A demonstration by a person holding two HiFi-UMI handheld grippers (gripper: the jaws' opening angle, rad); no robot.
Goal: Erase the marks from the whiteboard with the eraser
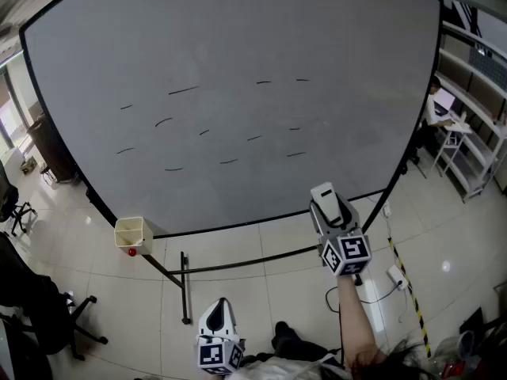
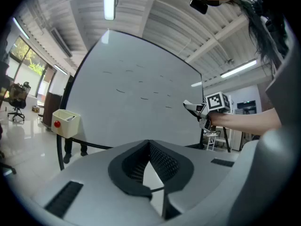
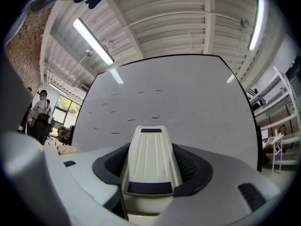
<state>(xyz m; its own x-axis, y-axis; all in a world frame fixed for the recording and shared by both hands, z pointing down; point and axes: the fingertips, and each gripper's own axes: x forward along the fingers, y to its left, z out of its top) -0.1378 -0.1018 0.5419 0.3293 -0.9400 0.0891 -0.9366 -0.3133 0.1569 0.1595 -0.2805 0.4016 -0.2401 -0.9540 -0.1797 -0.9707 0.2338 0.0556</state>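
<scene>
A large whiteboard (image 1: 238, 46) carries several short black marks (image 1: 183, 91) scattered across its middle; the board (image 3: 188, 93) also fills the right gripper view. My right gripper (image 1: 326, 200) is shut on a cream eraser (image 3: 151, 159), held near the board's lower right edge and a little off its surface. In the left gripper view the right gripper (image 2: 194, 107) shows with the eraser pointing at the board (image 2: 131, 107). My left gripper (image 1: 219, 313) hangs low near the floor, jaws closed together (image 2: 149, 147) with nothing between them.
A cream box (image 1: 132, 233) with a red knob hangs at the board's lower left corner. The board's black stand legs (image 1: 184, 287) cross the tiled floor. White shelving (image 1: 475, 133) stands at the right, office chairs (image 1: 32, 307) at the left. A person sits at far right (image 1: 437, 101).
</scene>
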